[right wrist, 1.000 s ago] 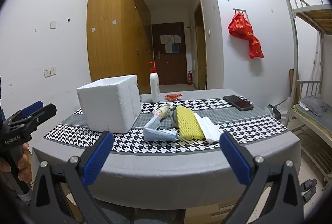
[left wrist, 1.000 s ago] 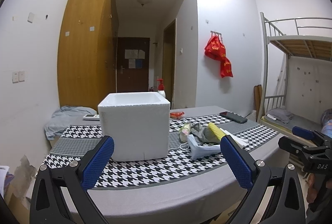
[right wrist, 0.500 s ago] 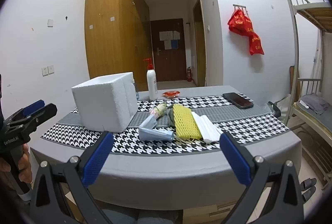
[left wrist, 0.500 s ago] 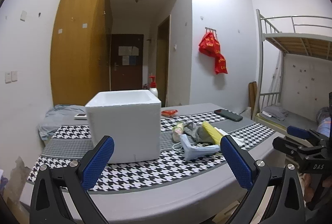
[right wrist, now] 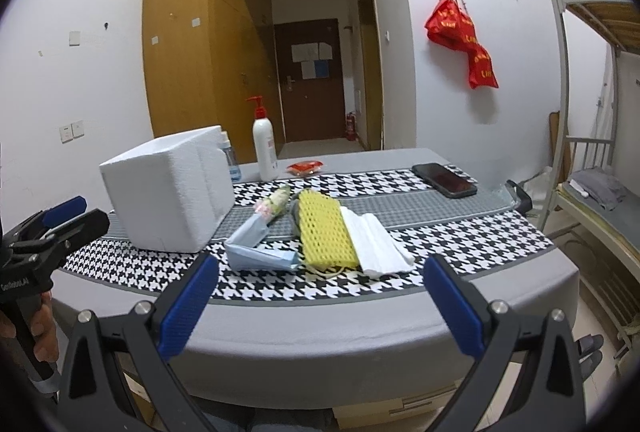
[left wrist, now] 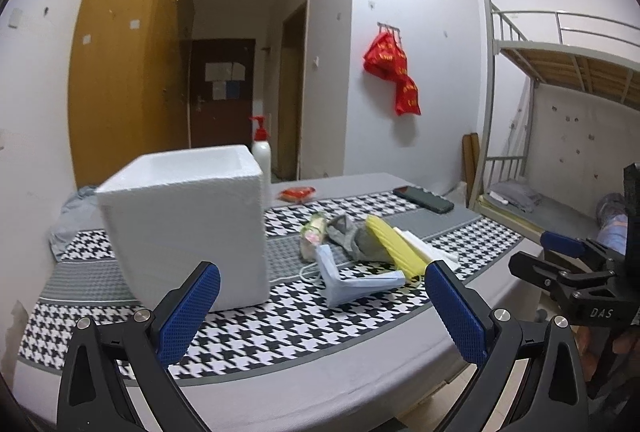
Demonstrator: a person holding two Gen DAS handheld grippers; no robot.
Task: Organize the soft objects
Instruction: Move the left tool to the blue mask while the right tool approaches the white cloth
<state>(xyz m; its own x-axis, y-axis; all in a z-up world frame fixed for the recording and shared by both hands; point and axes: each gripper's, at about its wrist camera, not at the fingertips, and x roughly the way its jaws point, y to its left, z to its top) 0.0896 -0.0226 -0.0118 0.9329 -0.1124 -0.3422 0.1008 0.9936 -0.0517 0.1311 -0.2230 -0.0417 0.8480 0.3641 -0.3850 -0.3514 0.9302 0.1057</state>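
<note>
A white foam box (left wrist: 188,232) (right wrist: 168,192) stands open-topped on the left of the houndstooth runner. Right of it lies a pile of soft things: a light blue folded mask (left wrist: 356,282) (right wrist: 260,252), a yellow foam net (right wrist: 326,232) (left wrist: 396,246), a white folded cloth (right wrist: 378,244), a grey cloth (left wrist: 352,236) and a small wrapped flower bundle (right wrist: 274,202). My left gripper (left wrist: 320,316) is open and empty, in front of the table's near edge. My right gripper (right wrist: 316,306) is open and empty, also short of the table edge.
A white pump bottle (right wrist: 265,148), a small clear bottle (right wrist: 228,156) and a red packet (right wrist: 305,166) stand behind the pile. A black phone (right wrist: 444,180) lies at the right. A bunk bed (right wrist: 592,112) stands to the right. The grey table (right wrist: 320,328) curves along its near edge.
Both grippers have moved closer to the table. The left view has shifted left to right, so the box now sits left of centre. Both stay open.
</note>
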